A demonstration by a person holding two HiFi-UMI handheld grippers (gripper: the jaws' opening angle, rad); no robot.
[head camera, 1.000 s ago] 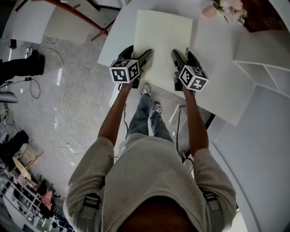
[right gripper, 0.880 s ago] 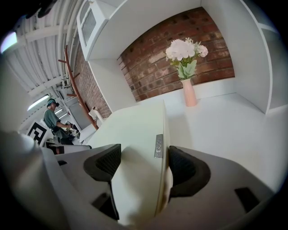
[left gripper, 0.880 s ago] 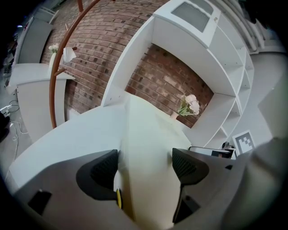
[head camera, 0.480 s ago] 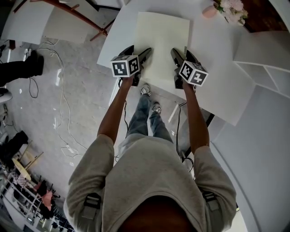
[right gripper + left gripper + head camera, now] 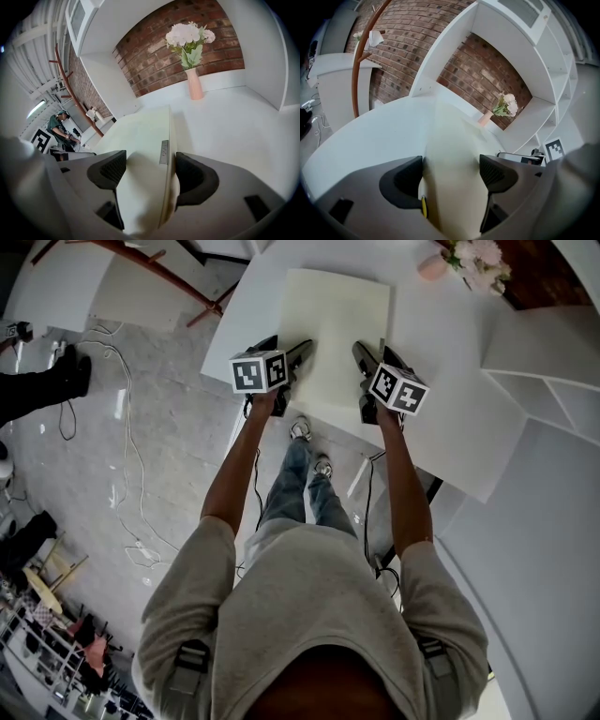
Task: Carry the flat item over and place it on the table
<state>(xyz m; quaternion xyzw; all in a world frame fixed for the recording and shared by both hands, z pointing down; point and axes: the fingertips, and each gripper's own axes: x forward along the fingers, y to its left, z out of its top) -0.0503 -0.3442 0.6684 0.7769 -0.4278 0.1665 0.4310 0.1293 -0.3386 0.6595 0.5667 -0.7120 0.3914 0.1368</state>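
Note:
The flat item (image 5: 337,329) is a pale cream rectangular board lying over the white table (image 5: 246,315); I cannot tell whether it touches the top. My left gripper (image 5: 302,351) is shut on its near left edge, and my right gripper (image 5: 366,354) is shut on its near right edge. In the left gripper view the board (image 5: 452,150) fills the gap between the dark jaws of the left gripper (image 5: 451,173). In the right gripper view the board (image 5: 140,140) runs forward from the right gripper (image 5: 147,171), and a small grey tab sits on its right edge.
A pink vase of pale flowers (image 5: 441,261) stands at the table's far right, also visible as the vase (image 5: 194,86). White shelving (image 5: 534,362) rises to the right. Cables (image 5: 131,456) trail on the floor at left. A brown coat stand (image 5: 357,70) stands beyond the table.
Both grippers have shifted slightly forward with the board, which now reaches a little less far up the table in the head view.

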